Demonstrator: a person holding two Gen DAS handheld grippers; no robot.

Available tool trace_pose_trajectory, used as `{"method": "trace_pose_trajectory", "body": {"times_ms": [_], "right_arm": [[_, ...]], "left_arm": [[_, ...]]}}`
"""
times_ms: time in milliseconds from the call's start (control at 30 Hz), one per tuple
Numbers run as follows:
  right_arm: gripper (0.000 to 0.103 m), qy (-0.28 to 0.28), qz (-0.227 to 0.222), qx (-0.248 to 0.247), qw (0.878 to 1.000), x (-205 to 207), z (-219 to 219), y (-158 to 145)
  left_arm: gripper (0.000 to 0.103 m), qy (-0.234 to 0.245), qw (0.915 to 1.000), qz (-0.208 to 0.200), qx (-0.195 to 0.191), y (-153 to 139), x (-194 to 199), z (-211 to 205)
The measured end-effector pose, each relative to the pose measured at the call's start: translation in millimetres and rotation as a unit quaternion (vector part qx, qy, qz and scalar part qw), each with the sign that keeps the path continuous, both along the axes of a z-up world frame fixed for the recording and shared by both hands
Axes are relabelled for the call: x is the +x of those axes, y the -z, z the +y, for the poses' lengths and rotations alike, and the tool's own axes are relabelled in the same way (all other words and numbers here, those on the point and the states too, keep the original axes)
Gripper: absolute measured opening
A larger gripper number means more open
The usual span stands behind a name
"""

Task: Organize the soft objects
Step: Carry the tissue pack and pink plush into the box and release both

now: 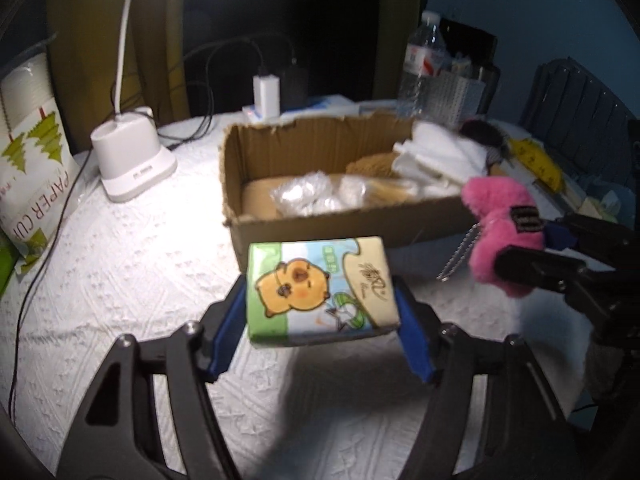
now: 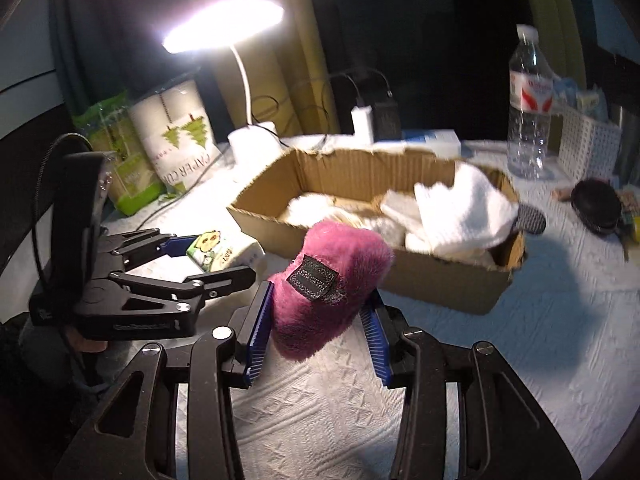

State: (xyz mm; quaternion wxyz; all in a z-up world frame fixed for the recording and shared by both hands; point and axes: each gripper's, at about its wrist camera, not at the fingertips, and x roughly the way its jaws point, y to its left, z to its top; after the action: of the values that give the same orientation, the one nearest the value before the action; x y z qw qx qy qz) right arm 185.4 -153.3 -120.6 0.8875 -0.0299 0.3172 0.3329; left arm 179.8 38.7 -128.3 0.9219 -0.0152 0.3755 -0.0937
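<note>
**Two soft items held short of the box**

Nearest, the left gripper (image 1: 322, 312) has its blue pads against both ends of the tissue pack (image 1: 320, 290), jaws about half open, the pack lifted off the white cloth (image 1: 120, 280). The hold is only at the ends; a soft pack could bow and slip out. To its right, the right gripper (image 2: 316, 320) is closed partway on the pink plush (image 2: 326, 288), whose dangling chain (image 1: 460, 254) might snag the near wall of the cardboard box (image 1: 360, 220) beyond. The two grippers are close and could collide over the box. Far left, a bag (image 1: 36, 168) reads "PAPER CUP"; the pack's script is unreadable.
</note>
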Motion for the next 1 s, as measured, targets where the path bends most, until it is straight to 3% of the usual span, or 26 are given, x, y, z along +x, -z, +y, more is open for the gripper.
{"method": "trace_pose_trajectory", "body": {"times_ms": [267, 533, 1000], "right_arm": [[0.045, -0.005, -0.028, 0.009, 1.000, 1, 4, -25], [0.045, -0.005, -0.040, 0.014, 0.999, 15, 5, -33], [0.045, -0.002, -0.064, 0.015, 0.998, 60, 15, -45]], "left_arm": [[0.069, 0.000, 0.9986, -0.054, -0.003, -43, -9, 4], [0.069, -0.007, 0.9968, -0.075, -0.026, -53, 5, 11], [0.069, -0.026, 0.9944, -0.097, -0.033, -62, 58, 16]]}}
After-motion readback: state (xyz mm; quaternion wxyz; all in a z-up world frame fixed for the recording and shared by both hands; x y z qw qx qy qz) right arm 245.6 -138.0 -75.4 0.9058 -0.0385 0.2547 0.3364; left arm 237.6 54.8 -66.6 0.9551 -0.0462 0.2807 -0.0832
